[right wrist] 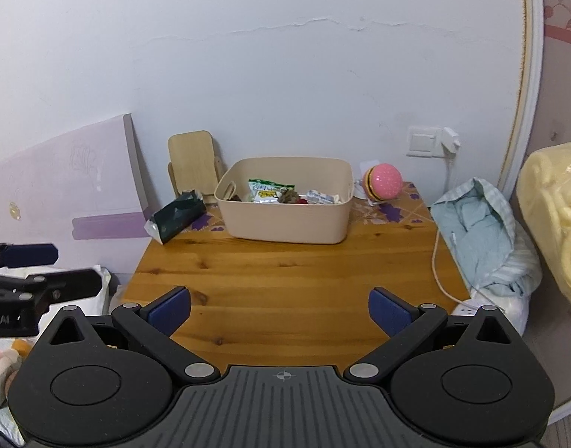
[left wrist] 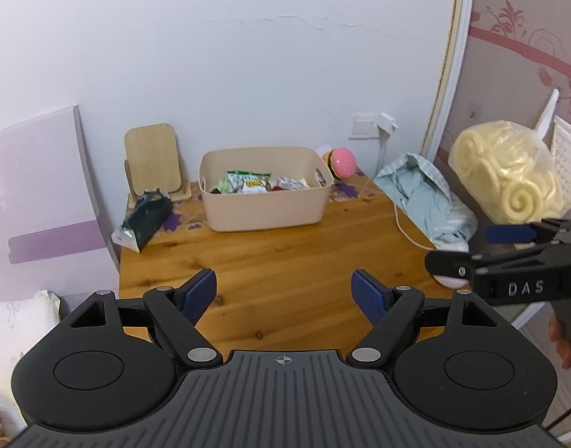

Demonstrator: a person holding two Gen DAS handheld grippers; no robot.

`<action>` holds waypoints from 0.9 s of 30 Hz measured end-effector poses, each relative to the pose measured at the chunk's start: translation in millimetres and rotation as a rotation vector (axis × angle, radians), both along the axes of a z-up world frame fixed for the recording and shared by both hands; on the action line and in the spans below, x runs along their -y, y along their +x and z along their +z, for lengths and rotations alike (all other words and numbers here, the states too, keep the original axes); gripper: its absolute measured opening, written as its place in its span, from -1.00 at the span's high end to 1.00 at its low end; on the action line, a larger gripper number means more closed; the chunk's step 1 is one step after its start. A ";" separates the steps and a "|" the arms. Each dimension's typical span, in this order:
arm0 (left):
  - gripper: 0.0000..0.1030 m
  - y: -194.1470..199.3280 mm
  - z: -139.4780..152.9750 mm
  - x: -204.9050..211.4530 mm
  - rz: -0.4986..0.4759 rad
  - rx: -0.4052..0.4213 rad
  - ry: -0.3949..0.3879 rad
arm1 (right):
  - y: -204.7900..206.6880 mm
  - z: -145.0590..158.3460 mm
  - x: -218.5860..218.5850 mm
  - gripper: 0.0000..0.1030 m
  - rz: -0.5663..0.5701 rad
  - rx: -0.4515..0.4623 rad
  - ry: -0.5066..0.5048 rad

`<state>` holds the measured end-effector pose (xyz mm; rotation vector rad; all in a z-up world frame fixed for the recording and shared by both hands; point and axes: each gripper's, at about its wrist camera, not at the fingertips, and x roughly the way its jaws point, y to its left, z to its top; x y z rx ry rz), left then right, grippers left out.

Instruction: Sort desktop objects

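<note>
Both grippers are held above the near edge of the desk (right wrist: 285, 272), each with its jaws spread wide and nothing between them: the left gripper (left wrist: 284, 293) and the right gripper (right wrist: 280, 308).

The beige bin (right wrist: 285, 220) stands at 12 o'clock, already holding several packets. One dark green snack bag (left wrist: 143, 220) is seen lying at about 10 o'clock, at the desk's left edge, just beside the bin and in front of a wooden stand (left wrist: 155, 160). A pink ball (right wrist: 384, 183) rests at 1 o'clock behind the bin.

The bag is probably best taken by the left gripper, pinched across its crumpled middle and lifted clear of the rim before release.

The central wood is bare, so approach room is ample; a cord (right wrist: 438, 268) and bundled cloth (right wrist: 483, 231) crowd the right edge.
</note>
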<state>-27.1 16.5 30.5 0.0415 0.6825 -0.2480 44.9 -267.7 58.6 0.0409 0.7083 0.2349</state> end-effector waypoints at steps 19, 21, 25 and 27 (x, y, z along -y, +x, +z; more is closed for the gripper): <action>-0.57 -9.3 5.6 -22.8 0.030 -0.049 -0.075 | -12.3 3.9 1.1 -1.00 -0.014 -0.013 -0.007; -0.57 -7.2 4.0 -25.4 0.029 -0.055 -0.082 | -11.9 3.8 0.9 -1.00 -0.012 -0.013 -0.008; -0.57 -5.1 3.2 -27.8 0.046 -0.046 -0.072 | -8.4 2.6 -0.6 -1.00 -0.013 -0.013 -0.009; -0.57 -4.2 3.8 -30.3 0.046 -0.044 -0.077 | -8.2 2.0 0.9 -1.00 -0.012 -0.012 -0.008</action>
